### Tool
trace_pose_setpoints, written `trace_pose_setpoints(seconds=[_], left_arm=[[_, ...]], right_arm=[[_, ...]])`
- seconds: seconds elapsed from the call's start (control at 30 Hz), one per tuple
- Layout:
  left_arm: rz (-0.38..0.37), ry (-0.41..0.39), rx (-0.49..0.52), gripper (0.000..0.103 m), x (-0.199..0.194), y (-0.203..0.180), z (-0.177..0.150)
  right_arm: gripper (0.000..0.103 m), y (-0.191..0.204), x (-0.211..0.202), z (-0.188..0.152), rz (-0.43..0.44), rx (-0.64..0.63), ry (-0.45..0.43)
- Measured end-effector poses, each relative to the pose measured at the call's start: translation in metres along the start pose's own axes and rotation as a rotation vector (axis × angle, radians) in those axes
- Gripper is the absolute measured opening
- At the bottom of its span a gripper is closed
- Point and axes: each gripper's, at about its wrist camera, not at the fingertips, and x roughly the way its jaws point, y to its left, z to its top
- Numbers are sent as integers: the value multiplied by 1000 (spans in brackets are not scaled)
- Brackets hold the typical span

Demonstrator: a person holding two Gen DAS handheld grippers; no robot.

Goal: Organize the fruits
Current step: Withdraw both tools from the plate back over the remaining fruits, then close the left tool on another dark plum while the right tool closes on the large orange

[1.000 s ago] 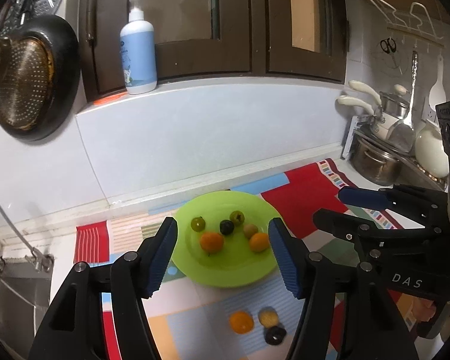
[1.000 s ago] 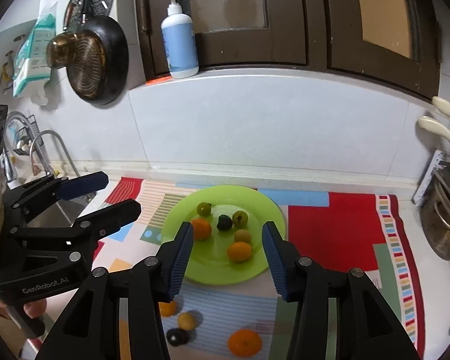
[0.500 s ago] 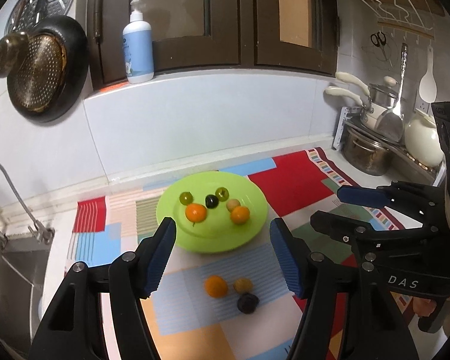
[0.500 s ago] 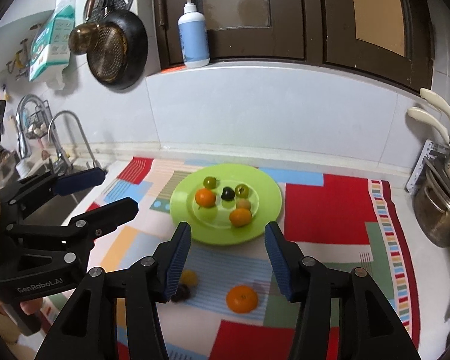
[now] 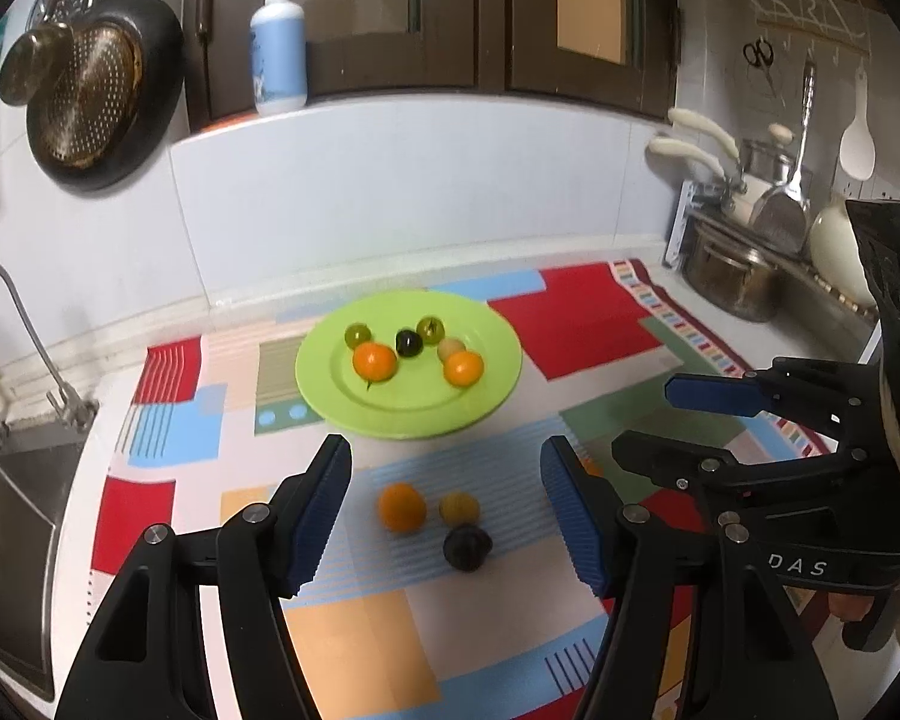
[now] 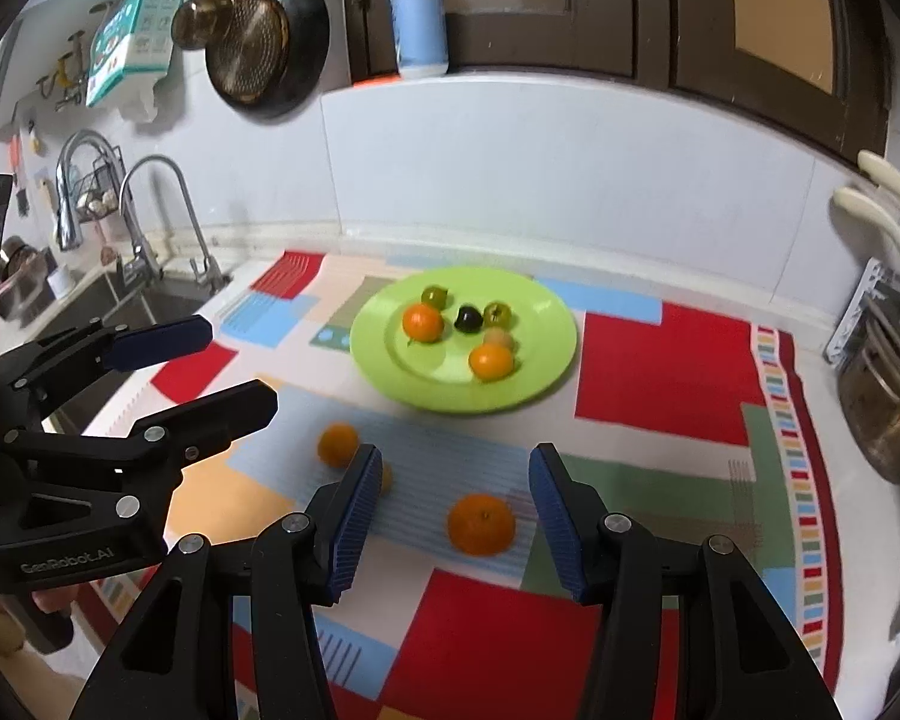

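Observation:
A green plate [image 5: 330, 387] [image 6: 546, 372] on the patterned mat holds several small fruits: two oranges, green ones, a dark one and a tan one. On the mat in front of it lie a small orange [image 5: 401, 507] [image 6: 337, 445], a yellowish fruit [image 5: 459, 507] and a dark fruit [image 5: 467, 547]. A larger orange [image 6: 480, 524] lies between my right gripper's fingers, lower than them. My left gripper [image 5: 447, 516] is open and empty above the three loose fruits. My right gripper [image 6: 450, 516] is open and empty.
A sink with taps [image 6: 144, 240] is at the left. Pots and a utensil rack [image 5: 744, 264] stand at the right. A pan [image 5: 90, 114] hangs on the wall and a soap bottle [image 5: 279, 42] stands on the ledge.
Both grippers have drawn back from the plate toward the mat's near side, so the loose fruits now lie between the fingers. Both stay open.

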Motion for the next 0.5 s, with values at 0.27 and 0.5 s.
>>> trace_pose_setpoints(seconds=[0.27, 0.5], left_arm=[[4, 83, 5, 65, 24, -5, -29], [-37, 150, -13, 65, 47, -5, -45]], right_arm=[[52, -4, 27, -20, 15, -4, 72], [52, -9, 51, -34, 25, 2, 128]])
